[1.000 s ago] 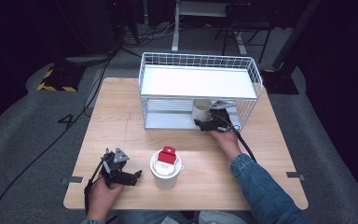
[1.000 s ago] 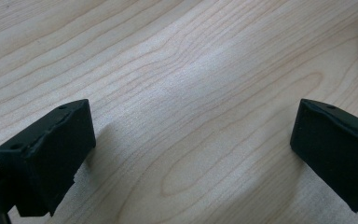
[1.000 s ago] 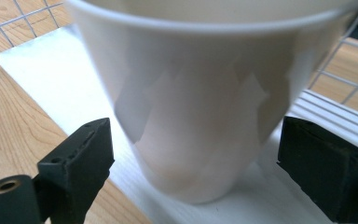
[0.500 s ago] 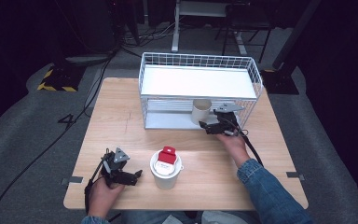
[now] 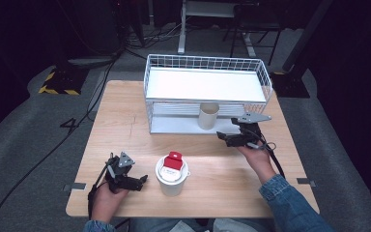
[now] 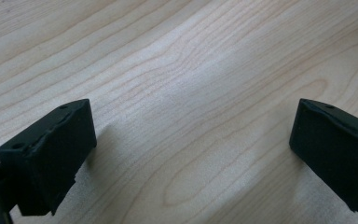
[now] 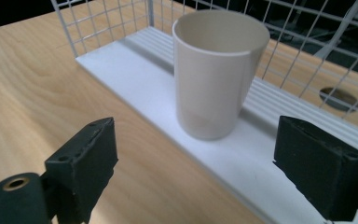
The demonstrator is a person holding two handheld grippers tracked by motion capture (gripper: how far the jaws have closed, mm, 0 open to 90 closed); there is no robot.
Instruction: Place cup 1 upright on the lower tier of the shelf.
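as the right gripper (image 5: pixel 227 137) is backing away released from the beige cup (image 5: pixel 208 115) on the rack shelf (image 5: pixel 174 126), placement looks finished, while the left gripper (image 5: pixel 142 180) is idling, jaws apart, on the bench (image 5: pixel 125 130).

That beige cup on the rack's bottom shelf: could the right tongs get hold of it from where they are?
Probably yes. The right tongs are open just in front of the beige cup, which stands upright at the open front edge of the rack's lower shelf, with nothing between them.
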